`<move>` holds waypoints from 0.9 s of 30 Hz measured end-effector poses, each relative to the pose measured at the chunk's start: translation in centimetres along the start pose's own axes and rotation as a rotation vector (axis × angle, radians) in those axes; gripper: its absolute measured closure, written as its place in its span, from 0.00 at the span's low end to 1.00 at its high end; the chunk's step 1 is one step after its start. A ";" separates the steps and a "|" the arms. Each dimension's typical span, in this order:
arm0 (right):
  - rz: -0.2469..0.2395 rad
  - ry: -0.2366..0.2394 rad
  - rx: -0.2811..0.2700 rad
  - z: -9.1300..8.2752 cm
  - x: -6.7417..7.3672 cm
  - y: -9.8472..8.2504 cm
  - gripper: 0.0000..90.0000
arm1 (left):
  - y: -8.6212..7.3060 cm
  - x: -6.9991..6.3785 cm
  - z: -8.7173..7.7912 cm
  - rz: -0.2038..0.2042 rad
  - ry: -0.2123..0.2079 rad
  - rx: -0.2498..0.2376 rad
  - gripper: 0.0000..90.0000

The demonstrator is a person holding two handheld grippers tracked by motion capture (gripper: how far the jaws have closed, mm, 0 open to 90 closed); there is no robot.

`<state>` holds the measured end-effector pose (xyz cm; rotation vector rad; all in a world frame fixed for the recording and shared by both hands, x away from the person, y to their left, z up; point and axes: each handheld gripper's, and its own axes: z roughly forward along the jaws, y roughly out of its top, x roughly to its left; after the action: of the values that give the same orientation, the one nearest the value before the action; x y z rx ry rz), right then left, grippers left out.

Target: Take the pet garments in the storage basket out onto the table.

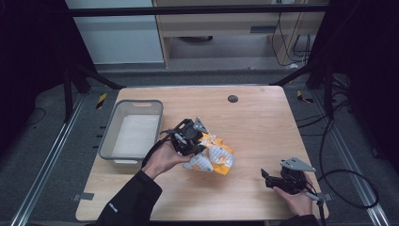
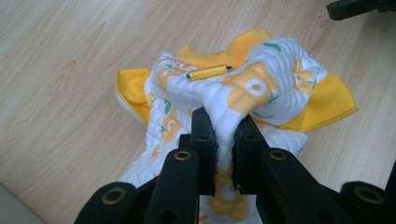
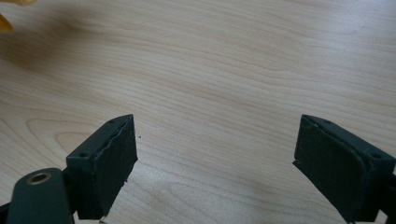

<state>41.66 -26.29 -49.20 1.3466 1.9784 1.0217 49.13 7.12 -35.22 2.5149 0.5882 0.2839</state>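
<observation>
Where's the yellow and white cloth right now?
In the high view the cloth lies bunched near the table's middle, just right of the grey bin. The left tool is shut on a fold of it.

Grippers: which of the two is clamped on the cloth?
The left gripper, pinching a fold of the white-and-yellow cloth; the right gripper stands open over bare table.

Bright, even light on the table [image 1: 254, 122], surroundings dark; soft shadows, no glare, both close views slightly soft.
</observation>
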 end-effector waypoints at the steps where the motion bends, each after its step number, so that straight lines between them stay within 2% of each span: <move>1: 0.001 -0.001 0.001 0.0 0.0 0.0 0.14 | 0.0 -0.1 0.1 0.001 -0.004 -0.004 0.91; 5: 0.002 -0.002 0.001 0.0 0.0 0.0 0.14 | 0.0 -0.5 0.6 0.020 -0.014 -0.005 0.91; 12: -0.001 -0.002 0.003 0.0 0.0 0.0 0.14 | -0.1 -1.0 1.6 0.025 -0.030 -0.004 0.91; 17: -0.001 -0.002 0.003 0.0 0.0 0.0 0.14 | -0.2 -1.5 2.4 0.043 -0.031 0.016 0.91; 27: -0.004 -0.006 0.003 0.0 0.0 -0.1 0.14 | -1.3 -2.1 4.2 0.048 -0.042 0.019 0.90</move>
<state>41.63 -26.28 -49.26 1.3447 1.9781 1.0119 48.16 5.29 -39.61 2.5492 0.5173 0.2432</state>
